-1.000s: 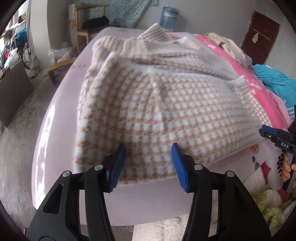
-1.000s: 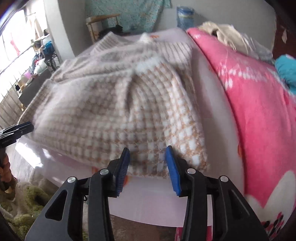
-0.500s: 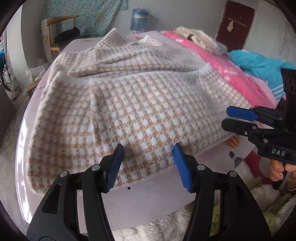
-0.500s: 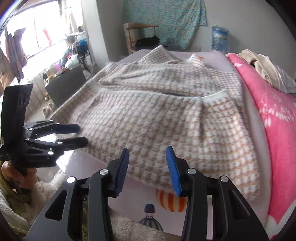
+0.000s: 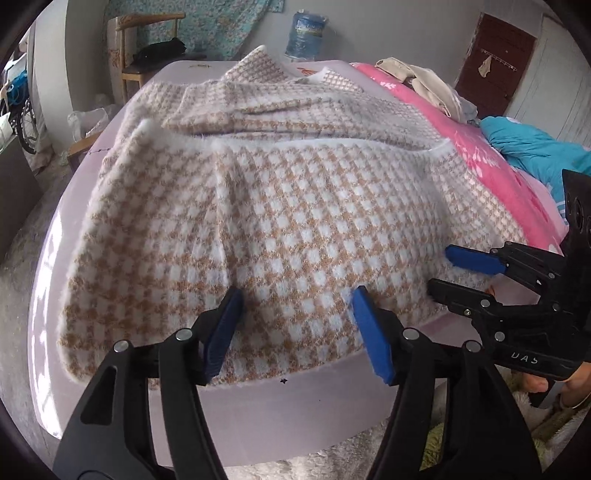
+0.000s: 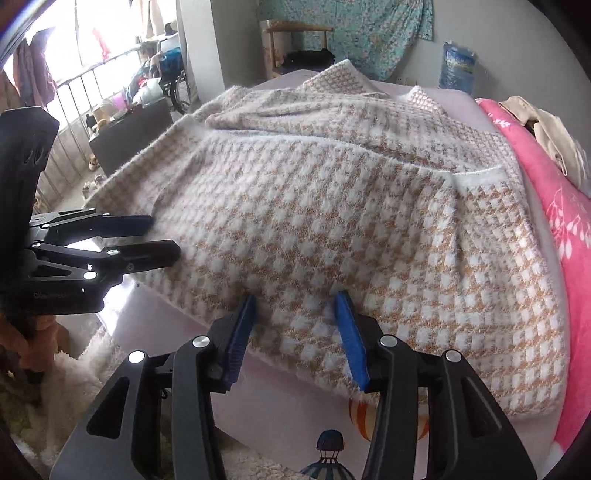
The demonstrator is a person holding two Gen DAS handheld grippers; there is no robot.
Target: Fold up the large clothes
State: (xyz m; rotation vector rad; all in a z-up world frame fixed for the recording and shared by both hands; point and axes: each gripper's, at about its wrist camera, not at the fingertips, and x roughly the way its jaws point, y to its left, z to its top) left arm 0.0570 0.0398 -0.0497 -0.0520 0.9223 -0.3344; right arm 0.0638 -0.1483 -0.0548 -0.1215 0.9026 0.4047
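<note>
Jaws of our left gripper and right gripper are opening, empty, over the near hem of the houndstooth sweater spread on the lilac bed.

Only readable txt: white letters "DAS" on the black body of the right gripper, seen upside down in the left wrist view. Faint embossed wording on the side of the left gripper in the right wrist view, too small to read. Blue label on the water jug by the wall is blurred, not legible.
</note>
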